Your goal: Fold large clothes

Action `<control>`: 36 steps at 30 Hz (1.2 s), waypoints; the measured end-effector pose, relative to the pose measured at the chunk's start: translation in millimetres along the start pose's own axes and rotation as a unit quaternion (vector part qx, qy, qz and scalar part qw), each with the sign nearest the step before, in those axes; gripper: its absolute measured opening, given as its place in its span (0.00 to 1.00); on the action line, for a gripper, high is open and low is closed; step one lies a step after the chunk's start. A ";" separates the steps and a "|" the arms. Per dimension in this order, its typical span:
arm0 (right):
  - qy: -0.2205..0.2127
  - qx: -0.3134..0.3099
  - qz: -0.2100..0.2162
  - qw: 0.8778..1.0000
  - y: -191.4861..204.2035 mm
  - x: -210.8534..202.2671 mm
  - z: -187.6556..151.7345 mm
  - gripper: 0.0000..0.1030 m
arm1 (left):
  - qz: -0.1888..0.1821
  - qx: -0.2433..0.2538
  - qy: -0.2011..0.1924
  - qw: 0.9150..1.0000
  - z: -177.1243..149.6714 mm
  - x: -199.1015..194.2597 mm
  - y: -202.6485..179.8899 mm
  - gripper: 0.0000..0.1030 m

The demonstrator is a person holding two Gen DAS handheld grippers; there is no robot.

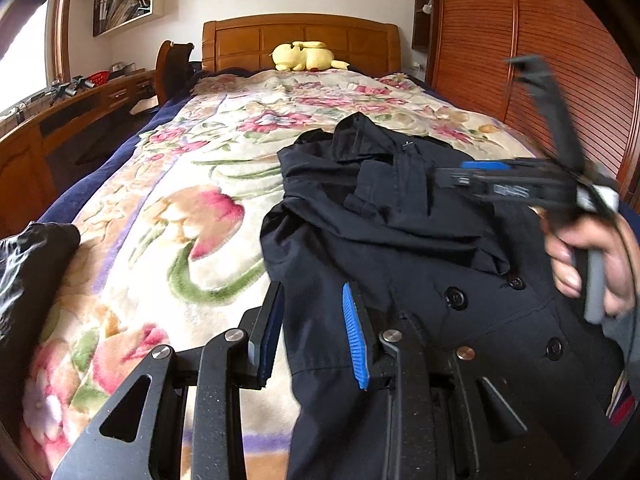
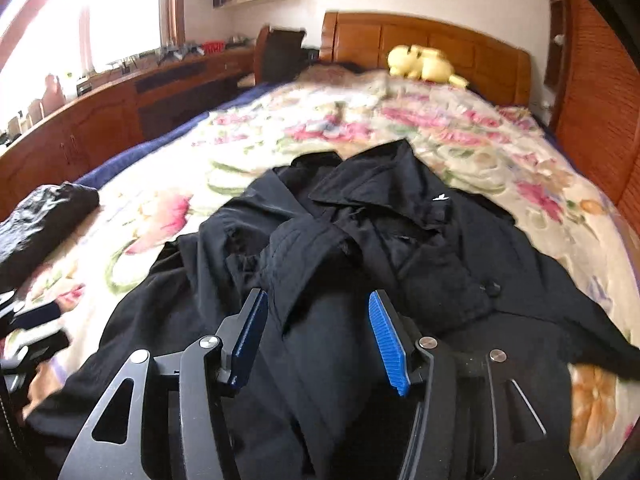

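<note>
1. A large black button-front coat (image 1: 400,232) lay spread and rumpled on a floral plush blanket (image 1: 168,208) covering a wooden-framed bed (image 1: 300,36), its collar toward the headboard.
2. The left gripper (image 1: 310,332), black with blue ribbed pads, sat at the coat's near left edge; a fold of black cloth ran between its narrowly parted fingers, and the pads appeared to press on it.
3. The right gripper (image 2: 318,340) hovered above the middle of the coat with its jaws apart; cloth lay below the gap, but neither pad touched it.
4. In the left wrist view, the right gripper showed blurred at the right, held by a person's hand (image 1: 584,260) above the coat's chest.
5. A yellow plush toy (image 1: 304,56) rested by the headboard.
6. A shiny black bundle (image 2: 40,224) lay at the left edge of the blanket, well apart from the coat.
7. A wooden slatted wardrobe (image 1: 540,60) stood along the right side of the bed.
</note>
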State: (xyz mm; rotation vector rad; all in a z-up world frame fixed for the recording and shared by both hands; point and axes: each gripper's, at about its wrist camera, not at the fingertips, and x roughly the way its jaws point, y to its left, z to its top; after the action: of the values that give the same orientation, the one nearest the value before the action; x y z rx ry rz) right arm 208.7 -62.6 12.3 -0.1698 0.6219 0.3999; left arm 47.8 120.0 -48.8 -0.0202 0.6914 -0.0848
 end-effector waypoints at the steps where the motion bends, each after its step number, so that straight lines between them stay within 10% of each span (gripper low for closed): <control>1: 0.014 0.001 -0.004 1.000 -0.7 14.9 6.6 0.53 | 0.001 -0.001 0.000 1.000 -0.8 -1.4 2.4 0.30; 5: 0.060 0.010 -0.020 0.998 -5.0 60.1 17.6 0.52 | 0.000 -0.004 -0.002 1.000 -4.5 -7.5 9.7 0.30; 12: 0.059 -0.007 -0.018 0.998 -3.2 71.5 35.1 0.05 | 0.005 -0.004 0.001 1.000 -9.6 -12.6 19.1 0.30; 23: -0.070 0.030 -0.019 0.997 -26.9 -79.3 -15.0 0.04 | -0.014 -0.006 -0.015 1.000 -7.3 -24.3 11.7 0.30; 36: 0.009 0.087 -0.067 0.994 -57.7 -153.6 -139.2 0.15 | -0.041 0.000 -0.024 0.999 -7.1 -43.7 -8.7 0.30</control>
State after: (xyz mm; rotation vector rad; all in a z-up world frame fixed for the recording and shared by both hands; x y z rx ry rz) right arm 44.9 -201.0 -5.6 -0.0492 0.6564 0.2133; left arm 9.2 115.1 -26.1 -0.0500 0.6417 -0.1634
